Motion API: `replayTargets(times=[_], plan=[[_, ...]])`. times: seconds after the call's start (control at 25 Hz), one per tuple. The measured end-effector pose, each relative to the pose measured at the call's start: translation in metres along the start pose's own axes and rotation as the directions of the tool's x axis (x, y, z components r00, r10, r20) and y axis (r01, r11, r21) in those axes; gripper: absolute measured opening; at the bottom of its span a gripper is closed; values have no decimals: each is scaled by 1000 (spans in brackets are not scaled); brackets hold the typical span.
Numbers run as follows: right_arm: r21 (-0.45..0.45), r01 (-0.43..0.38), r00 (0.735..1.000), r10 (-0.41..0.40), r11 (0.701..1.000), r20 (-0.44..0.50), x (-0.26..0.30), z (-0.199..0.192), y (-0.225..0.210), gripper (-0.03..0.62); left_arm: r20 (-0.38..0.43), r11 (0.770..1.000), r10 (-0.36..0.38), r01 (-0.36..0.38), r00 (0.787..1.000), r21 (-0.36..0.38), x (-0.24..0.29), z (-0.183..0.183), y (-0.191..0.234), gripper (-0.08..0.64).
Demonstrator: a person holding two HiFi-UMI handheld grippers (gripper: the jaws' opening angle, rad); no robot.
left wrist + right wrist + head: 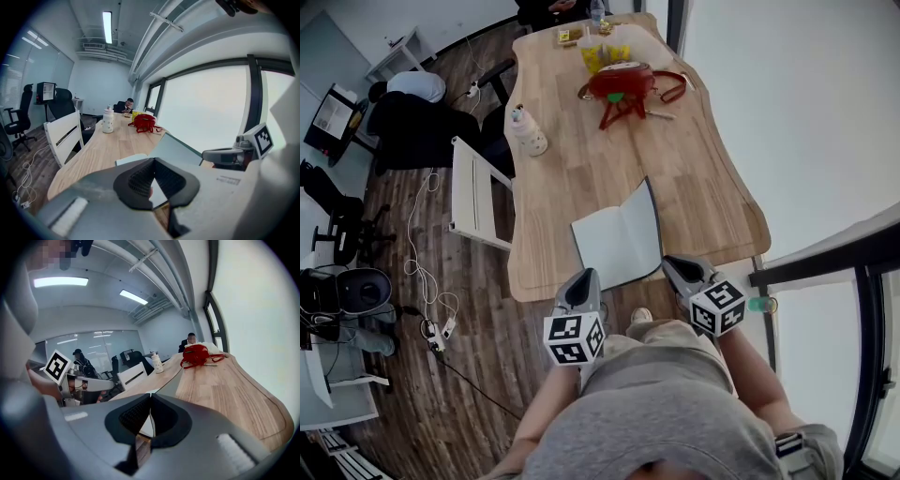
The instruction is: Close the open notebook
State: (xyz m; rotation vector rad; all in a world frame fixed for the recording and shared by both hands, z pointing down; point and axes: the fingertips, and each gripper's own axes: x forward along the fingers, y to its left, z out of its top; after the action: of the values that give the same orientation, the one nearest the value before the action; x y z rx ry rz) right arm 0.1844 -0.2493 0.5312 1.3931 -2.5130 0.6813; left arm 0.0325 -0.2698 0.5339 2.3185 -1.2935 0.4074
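Hovering is about where we're at: both grippers sit just off the near edge of the table (pixel 712 187), and the notebook (pixel 619 239) lies open right at that edge, roughly 6 o'clock on the tabletop. Its left page lies flat and its right-hand leaf stands tilted up. The left gripper (pixel 584 277) is at the notebook's 7 o'clock and the right gripper (pixel 675 264) at its 5 o'clock, neither one touching it. Both have their jaws pinched together with nothing between them (each gripper's own view shows the tips meeting on air).

So I'd call this the approach step, with the closing not started. The next move probably wants the right one nudging that raised leaf over toward 9 o'clock until it drops flat.

Containers: a red bag (pixel 622 84) sits up at 12 o'clock with its contents hidden, and there's a white bottle (pixel 528 131) at 10 o'clock that I can't see inside either.
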Motion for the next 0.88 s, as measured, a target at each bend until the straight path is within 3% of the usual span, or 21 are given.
replayTargets(times=[0.88], plan=[[-52,-137,989,134,989,-58,48,-13,82,9,3,995,86,-86,996,-48,-58,-19,49,5]])
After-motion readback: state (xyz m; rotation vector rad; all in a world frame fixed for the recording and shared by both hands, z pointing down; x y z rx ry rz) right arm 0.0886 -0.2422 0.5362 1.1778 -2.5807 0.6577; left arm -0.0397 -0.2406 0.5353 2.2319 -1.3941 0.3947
